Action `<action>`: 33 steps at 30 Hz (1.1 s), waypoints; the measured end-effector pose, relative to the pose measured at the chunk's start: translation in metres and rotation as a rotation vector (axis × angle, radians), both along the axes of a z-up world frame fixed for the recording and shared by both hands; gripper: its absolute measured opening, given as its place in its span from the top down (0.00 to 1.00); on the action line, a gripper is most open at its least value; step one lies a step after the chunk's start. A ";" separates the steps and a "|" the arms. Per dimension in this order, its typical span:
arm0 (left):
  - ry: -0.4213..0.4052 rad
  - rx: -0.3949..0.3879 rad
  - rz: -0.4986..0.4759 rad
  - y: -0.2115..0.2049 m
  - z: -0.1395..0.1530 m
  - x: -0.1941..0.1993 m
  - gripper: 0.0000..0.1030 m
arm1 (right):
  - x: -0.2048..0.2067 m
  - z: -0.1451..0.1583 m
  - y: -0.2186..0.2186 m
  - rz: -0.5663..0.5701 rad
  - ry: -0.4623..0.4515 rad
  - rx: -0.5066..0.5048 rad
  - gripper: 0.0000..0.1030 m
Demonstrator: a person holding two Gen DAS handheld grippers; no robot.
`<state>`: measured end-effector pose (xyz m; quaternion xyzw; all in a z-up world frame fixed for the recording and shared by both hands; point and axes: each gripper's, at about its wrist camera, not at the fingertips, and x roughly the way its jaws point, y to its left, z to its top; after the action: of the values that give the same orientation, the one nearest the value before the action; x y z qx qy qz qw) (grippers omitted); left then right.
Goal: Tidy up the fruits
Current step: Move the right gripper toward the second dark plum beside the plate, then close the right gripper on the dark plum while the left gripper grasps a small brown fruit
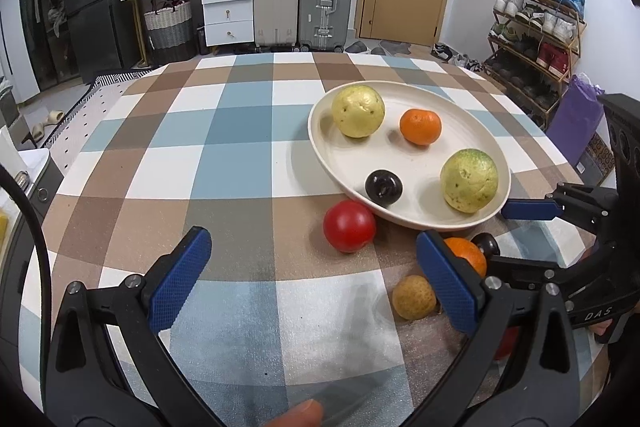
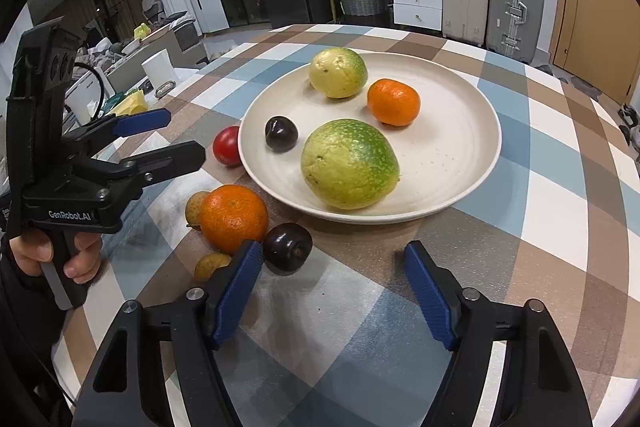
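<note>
Right gripper [image 2: 332, 267]: jaws parted, nothing pinched, hanging low over the checked tablecloth [image 2: 540, 187] just in front of the plate [image 2: 460, 187]. Left pad [image 2: 240, 287] of that gripper just beside a dark plum [image 2: 287, 246], perhaps brushing it, though hard to tell from this angle. Touching that plum, an orange mandarin [image 2: 234, 217]; behind and below it, two small tan fruits [image 2: 195, 207] [image 2: 210, 265], partly hidden. Farther out, a red fruit [image 2: 227, 145] tight against the plate's left rim.

Left gripper [image 1: 314, 267]: jaws spread wide, empty, over bare cloth, with the red fruit beyond the fingertips.

Already on the plate: a large green-yellow guava [image 2: 349, 165], a second, yellower one [image 2: 338, 73], a mandarin [image 2: 394, 102] and another dark plum [image 2: 281, 133].

Likely next for the right gripper: the loose plum. Small, light, smooth and glossy, so prone to squirting out or rolling; soft enough to bruise. Best taken across its widest middle, pads level, with gentle pressure. Mandarin more forgiving: dimpled peel, some give, better grip.
</note>
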<state>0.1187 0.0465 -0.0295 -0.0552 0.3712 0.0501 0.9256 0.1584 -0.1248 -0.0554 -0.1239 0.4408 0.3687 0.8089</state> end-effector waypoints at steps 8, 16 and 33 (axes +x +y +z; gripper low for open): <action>0.028 0.001 -0.048 -0.002 0.000 0.001 0.01 | -0.002 0.002 0.003 0.036 0.000 0.009 0.43; 0.068 -0.017 -0.129 -0.004 -0.002 -0.002 0.01 | -0.005 0.006 0.001 0.079 0.005 0.021 0.52; 0.127 -0.040 -0.316 -0.027 -0.009 -0.009 0.43 | -0.013 0.000 0.008 0.124 -0.030 -0.032 0.58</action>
<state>0.1096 0.0197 -0.0387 -0.0114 0.4338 -0.0999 0.8954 0.1457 -0.1171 -0.0551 -0.1696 0.4260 0.4090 0.7890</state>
